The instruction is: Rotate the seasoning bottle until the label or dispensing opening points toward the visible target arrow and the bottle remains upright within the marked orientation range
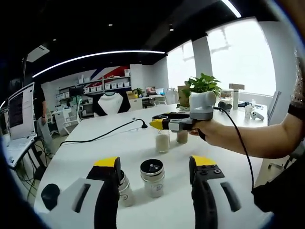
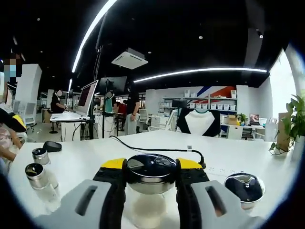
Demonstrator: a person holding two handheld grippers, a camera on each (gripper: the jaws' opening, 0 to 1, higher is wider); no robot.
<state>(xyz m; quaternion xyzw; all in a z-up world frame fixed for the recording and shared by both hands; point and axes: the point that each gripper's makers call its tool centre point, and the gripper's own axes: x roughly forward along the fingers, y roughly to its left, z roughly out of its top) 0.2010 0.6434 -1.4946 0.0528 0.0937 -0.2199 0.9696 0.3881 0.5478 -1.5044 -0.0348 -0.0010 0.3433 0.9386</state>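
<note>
Seasoning bottle clamped by its cap — glass, slick, easily tipped.

Left gripper view: our left gripper (image 1: pixel 155 167) gapes wide around a jar (image 1: pixel 152 177), lower centre. Right gripper view: our right gripper (image 2: pixel 152 169) grips the seasoning bottle (image 2: pixel 151 188) — we keep hold at the cap.

Both views look low across 1 white table (image 1: pixel 95 152), the right view closest to its bottle (image 2: pixel 151 183).

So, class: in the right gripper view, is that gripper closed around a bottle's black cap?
Yes: the right gripper has its yellow-tipped jaws pressed against both sides of the seasoning bottle, at its black cap.
</note>
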